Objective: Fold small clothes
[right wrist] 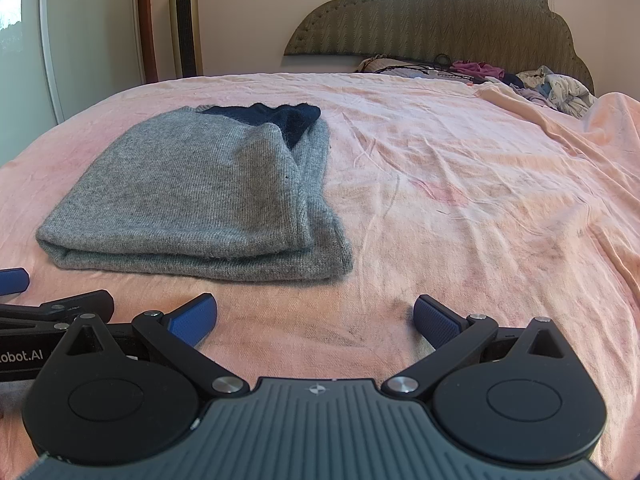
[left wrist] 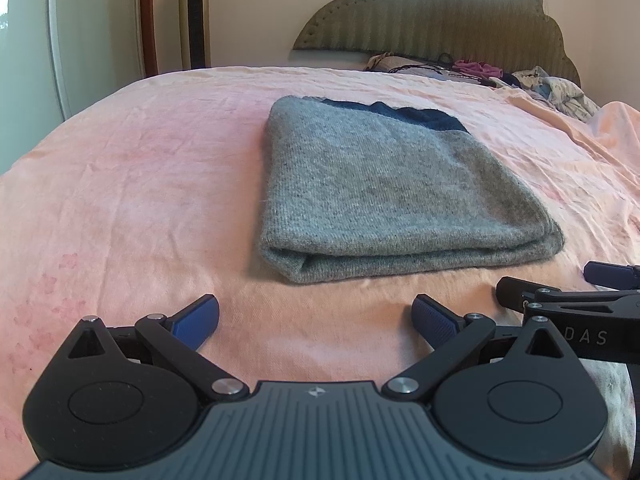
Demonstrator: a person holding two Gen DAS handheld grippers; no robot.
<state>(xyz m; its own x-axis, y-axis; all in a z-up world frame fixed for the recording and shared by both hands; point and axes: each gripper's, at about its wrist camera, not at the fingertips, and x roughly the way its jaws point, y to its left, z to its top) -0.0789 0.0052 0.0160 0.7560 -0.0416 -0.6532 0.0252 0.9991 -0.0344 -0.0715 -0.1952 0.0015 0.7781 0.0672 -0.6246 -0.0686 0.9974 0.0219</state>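
Note:
A grey knitted garment (left wrist: 384,188) with a dark blue part at its far end lies folded flat on the pink bed sheet (left wrist: 132,184). It also shows in the right wrist view (right wrist: 192,196), left of centre. My left gripper (left wrist: 316,320) is open and empty, just short of the garment's near edge. My right gripper (right wrist: 316,320) is open and empty, near the garment's right front corner. The right gripper's fingers (left wrist: 520,292) show at the right edge of the left wrist view, and the left gripper's fingers (right wrist: 80,304) show at the left edge of the right wrist view.
A pile of loose clothes (right wrist: 552,88) lies at the far right by the padded headboard (right wrist: 440,16). A tall tower fan (right wrist: 184,20) stands beyond the bed's far left. The sheet (right wrist: 480,200) is wrinkled to the garment's right.

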